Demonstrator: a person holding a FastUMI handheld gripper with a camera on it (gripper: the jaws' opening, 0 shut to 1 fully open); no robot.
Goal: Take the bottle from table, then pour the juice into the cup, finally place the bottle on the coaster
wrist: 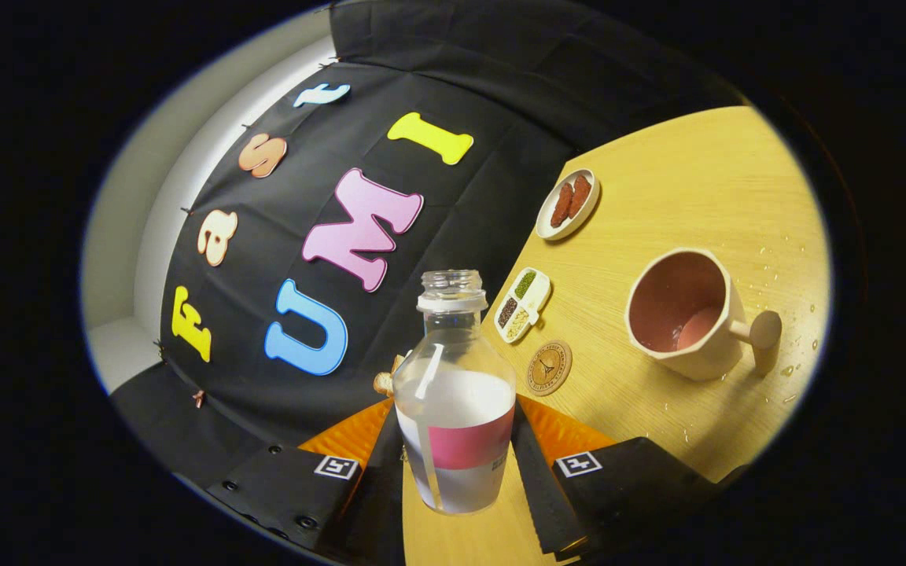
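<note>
The tongs [457, 464] are closed on the bottle [454, 409], which sits between both fingers, uncapped and part full. Just beyond them lies the coaster [549, 367], bare on the surface [697, 173]. Farther ahead stands the cup [689, 314], liquid visible inside. Judgement: pickup is complete, pouring appears done or nearly so; setting the bottle on the coaster remains.

Black cloth wall [453, 71] behind a light wooden table [705, 173].
</note>
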